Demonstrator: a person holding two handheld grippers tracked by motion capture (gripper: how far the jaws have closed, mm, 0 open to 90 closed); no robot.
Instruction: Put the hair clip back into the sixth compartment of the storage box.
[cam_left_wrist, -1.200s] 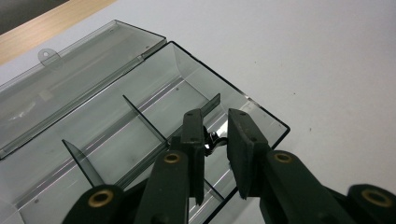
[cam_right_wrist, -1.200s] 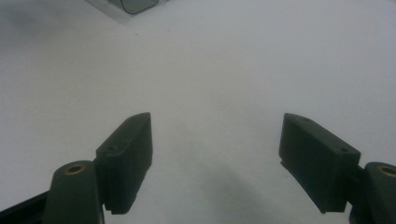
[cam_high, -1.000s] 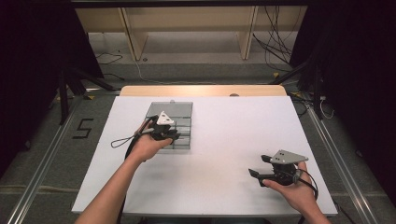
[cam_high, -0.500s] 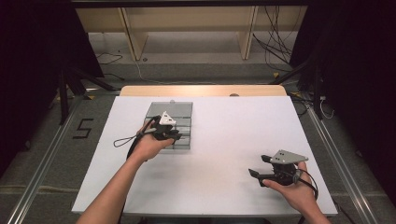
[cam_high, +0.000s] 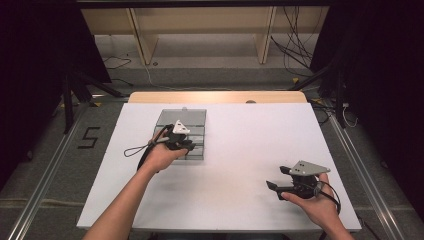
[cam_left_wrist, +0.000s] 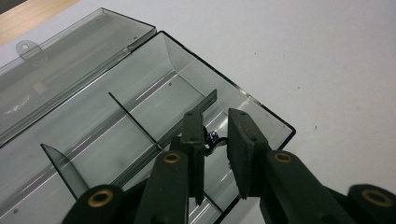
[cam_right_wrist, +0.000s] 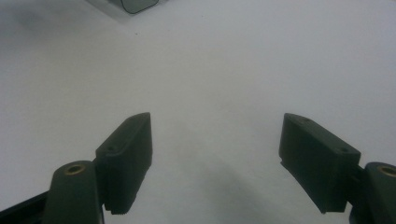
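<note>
A clear smoky plastic compartment box (cam_high: 196, 119) lies open on the white table (cam_high: 240, 150), its lid (cam_left_wrist: 70, 51) folded flat behind it. My left gripper (cam_high: 188, 146) reaches down into the box's near end compartment (cam_left_wrist: 177, 93). Its jaws stand close together, shut on a small shiny metal part (cam_left_wrist: 213, 137) just above the compartment floor. My right gripper (cam_high: 278, 178) is held low over the table at the front right. In the right gripper view that gripper (cam_right_wrist: 217, 123) is open, with only bare table between its fingers.
Thin dividers (cam_left_wrist: 133, 121) split the box into several compartments. A corner of the box (cam_right_wrist: 135, 4) lies far off in the right gripper view. A wooden strip (cam_high: 215, 96) runs along the table's far edge. Black cables trail from both grippers.
</note>
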